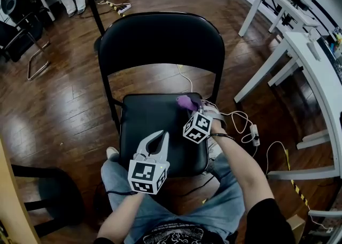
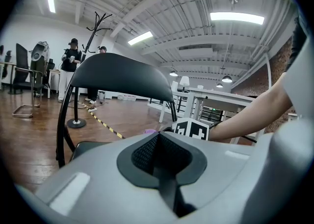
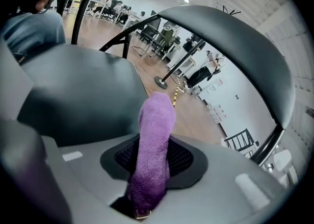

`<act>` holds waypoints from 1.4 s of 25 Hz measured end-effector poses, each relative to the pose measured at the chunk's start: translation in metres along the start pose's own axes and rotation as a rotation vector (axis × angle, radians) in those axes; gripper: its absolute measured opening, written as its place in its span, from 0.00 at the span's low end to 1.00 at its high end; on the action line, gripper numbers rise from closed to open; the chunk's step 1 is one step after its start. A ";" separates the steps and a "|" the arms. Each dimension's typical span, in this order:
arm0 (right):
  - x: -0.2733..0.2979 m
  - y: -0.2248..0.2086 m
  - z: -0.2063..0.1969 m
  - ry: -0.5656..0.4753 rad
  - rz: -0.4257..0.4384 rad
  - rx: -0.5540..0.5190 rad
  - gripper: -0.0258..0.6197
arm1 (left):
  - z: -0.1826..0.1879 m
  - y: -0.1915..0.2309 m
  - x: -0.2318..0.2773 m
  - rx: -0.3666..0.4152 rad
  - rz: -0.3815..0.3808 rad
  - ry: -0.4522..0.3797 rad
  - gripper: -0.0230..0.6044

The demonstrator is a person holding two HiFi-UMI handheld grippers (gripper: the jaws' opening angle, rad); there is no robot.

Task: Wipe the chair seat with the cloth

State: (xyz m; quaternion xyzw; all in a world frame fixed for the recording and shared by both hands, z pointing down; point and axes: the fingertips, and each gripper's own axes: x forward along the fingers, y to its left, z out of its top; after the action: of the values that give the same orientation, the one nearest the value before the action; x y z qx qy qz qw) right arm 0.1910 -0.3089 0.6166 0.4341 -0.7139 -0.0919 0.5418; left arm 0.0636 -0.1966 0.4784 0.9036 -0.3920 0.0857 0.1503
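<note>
Right hand-held gripper (image 1: 192,110) is clamped on the purple cloth (image 3: 156,135). Its own view shows the jaws pinching the lower end of the cloth, while a thick, fuzzy roll stands out past the tips. That free end is probably left long so that soft fabric, not the jaws, meets the surface.

From the head view, the cloth sits at the rear right corner of the black chair seat (image 1: 144,117), close under the chair back (image 1: 160,40). Whether it presses on the seat or hangs just above it cannot be told. A corner is a sensible place to start or finish a stroke, and most of the seat lies open toward the front and left.

The left hand-held gripper (image 1: 157,140) hovers over the front part of the seat with its jaws together and nothing between them. It is well apart from the cloth, which likely keeps it out of the wiping path.

The person sits facing the chair, with their knees (image 1: 224,205) close to the front edge of the seat, so both arms reach it easily. A white cable (image 1: 241,121) trails on the wooden floor (image 1: 64,104) to the right of the chair. White worktops (image 1: 315,61) stand further right, well apart from the chair.
</note>
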 end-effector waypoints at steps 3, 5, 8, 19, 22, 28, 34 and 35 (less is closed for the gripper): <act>-0.006 0.011 0.001 -0.008 0.017 0.007 0.21 | -0.003 0.000 -0.001 0.001 0.005 0.008 0.04; -0.011 0.021 0.000 -0.012 0.028 0.007 0.21 | -0.007 -0.004 -0.003 -0.001 0.002 0.015 0.04; -0.021 0.036 -0.002 -0.015 0.039 -0.006 0.21 | -0.011 -0.012 -0.007 0.001 -0.005 0.022 0.04; -0.060 0.077 -0.013 -0.027 0.053 0.008 0.21 | -0.017 -0.035 -0.023 0.009 -0.022 0.018 0.04; -0.073 0.090 -0.018 -0.028 0.052 0.013 0.21 | -0.024 -0.044 -0.032 0.011 -0.026 0.024 0.04; -0.102 0.117 -0.027 -0.034 0.053 0.010 0.21 | -0.034 -0.059 -0.046 0.012 -0.036 0.029 0.04; -0.128 0.144 -0.035 -0.038 0.064 0.028 0.21 | -0.038 -0.072 -0.056 0.010 -0.044 0.032 0.04; -0.131 0.148 -0.037 -0.038 0.065 0.028 0.21 | -0.039 -0.074 -0.057 0.012 -0.046 0.032 0.04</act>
State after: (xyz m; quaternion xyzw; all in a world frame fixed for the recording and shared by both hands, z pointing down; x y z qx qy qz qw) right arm 0.1500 -0.1123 0.6291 0.4164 -0.7389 -0.0723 0.5248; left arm 0.0782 -0.0969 0.4841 0.9117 -0.3682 0.0990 0.1533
